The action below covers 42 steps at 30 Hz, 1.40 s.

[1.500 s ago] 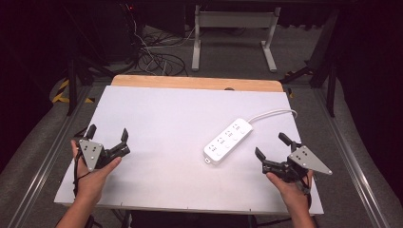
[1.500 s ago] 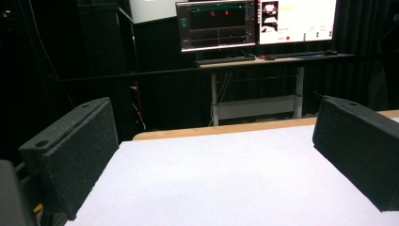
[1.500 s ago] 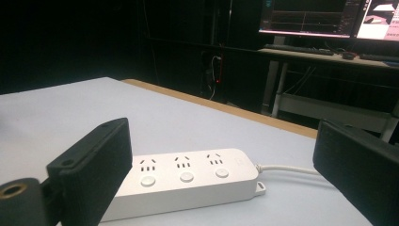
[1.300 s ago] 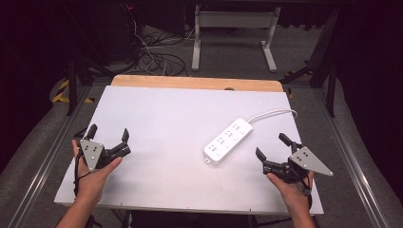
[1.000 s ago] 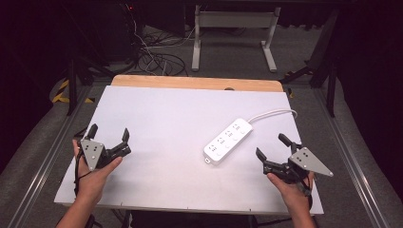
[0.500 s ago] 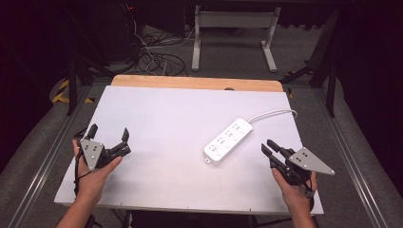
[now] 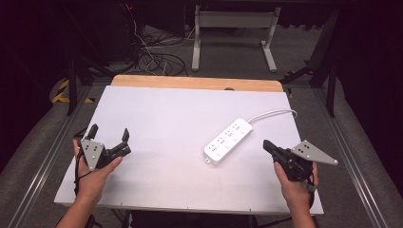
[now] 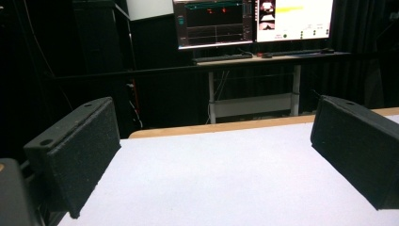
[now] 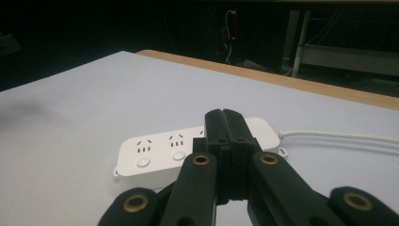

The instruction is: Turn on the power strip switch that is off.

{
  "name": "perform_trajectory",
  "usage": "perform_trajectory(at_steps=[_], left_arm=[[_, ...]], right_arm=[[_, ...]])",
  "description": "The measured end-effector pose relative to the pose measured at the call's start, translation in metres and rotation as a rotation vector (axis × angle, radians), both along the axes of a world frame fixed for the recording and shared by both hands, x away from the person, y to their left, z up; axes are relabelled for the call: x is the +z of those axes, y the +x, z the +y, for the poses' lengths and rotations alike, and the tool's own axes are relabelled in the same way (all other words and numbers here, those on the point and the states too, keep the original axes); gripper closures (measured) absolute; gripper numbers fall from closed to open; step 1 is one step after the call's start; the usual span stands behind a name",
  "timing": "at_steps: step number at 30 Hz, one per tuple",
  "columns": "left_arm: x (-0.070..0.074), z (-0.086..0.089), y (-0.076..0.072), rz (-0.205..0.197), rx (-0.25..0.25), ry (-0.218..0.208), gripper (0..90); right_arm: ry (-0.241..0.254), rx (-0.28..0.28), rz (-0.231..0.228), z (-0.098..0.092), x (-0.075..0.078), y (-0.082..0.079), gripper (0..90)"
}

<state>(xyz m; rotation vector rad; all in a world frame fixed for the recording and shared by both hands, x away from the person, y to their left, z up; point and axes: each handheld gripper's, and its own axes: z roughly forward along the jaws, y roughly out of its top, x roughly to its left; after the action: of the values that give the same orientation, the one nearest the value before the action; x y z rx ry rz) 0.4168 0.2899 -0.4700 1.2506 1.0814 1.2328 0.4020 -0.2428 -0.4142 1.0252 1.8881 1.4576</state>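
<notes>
1. Right claw [image 7: 267, 145]: we see its jaws pressed flat together with nothing between them; they have just been closing. It sits low over the counter near the right front corner, pointing toward the power strip. In the right gripper view the joined jaws rise from the bottom and overlap the strip's middle.
2. Left claw [image 7: 110, 138]: we see the jaws spread wide and empty, held at the counter's left front area. In the left gripper view both black pads stand far apart over bare surface.
3. Power strip [image 7: 228, 140]: white, long and rectangular with rounded corners. We count a row of socket groups, each with a round button beside it, and small mounting tabs at the ends. It lies flat and diagonally, near end toward the front.
4. A white cord [image 7: 273, 113] leaves the strip's far end and curves toward the right edge.
5. Position: the strip lies right of centre on the counter, just beside the right claw's tips and apart from them, and well apart from the left claw.
6. Counter [image 7: 166, 118]: pale grey-white matte top with a wooden strip along the far edge.
7. Room: dark. We see a grey floor, a tangle of cables [image 7: 154, 59] behind the counter, a white desk frame [image 7: 233, 21], and lit monitors [image 8: 251, 21] in the left gripper view.
</notes>
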Motion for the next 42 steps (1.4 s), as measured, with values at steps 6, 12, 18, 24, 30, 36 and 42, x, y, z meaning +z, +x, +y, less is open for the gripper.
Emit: perform_trajectory(at_steps=[6, 12, 18, 24, 30, 36, 42], left_arm=[[0.000, 0.001, 0.000, 0.002, 0.003, 0.000, 2.5], [0.000, 0.001, 0.000, 0.002, 0.001, 0.002, 2.7], [-0.001, 0.001, 0.000, 0.004, -0.002, 0.008, 3.0], [-0.001, 0.001, 0.000, 0.003, -0.004, 0.005, 3.0], [-0.001, 0.002, -0.001, 0.007, -0.004, 0.007, 3.2], [-0.001, 0.003, -0.002, 0.010, -0.005, -0.002, 3.3], [-0.001, 0.004, -0.005, 0.009, 0.001, -0.001, 3.5]], right_arm=[[-0.133, 0.009, -0.036, 0.015, 0.031, 0.007, 90.0], [-0.142, -0.002, 0.024, 0.027, 0.047, 0.036, 90.0], [-0.186, -0.002, 0.094, 0.047, 0.043, 0.071, 90.0], [-0.314, -0.016, 0.196, 0.067, 0.023, 0.102, 90.0], [-0.393, -0.047, 0.309, 0.075, -0.004, 0.129, 90.0], [-0.453, -0.056, 0.371, 0.076, -0.023, 0.141, 90.0], [-0.444, -0.071, 0.404, 0.069, -0.031, 0.148, 90.0]])
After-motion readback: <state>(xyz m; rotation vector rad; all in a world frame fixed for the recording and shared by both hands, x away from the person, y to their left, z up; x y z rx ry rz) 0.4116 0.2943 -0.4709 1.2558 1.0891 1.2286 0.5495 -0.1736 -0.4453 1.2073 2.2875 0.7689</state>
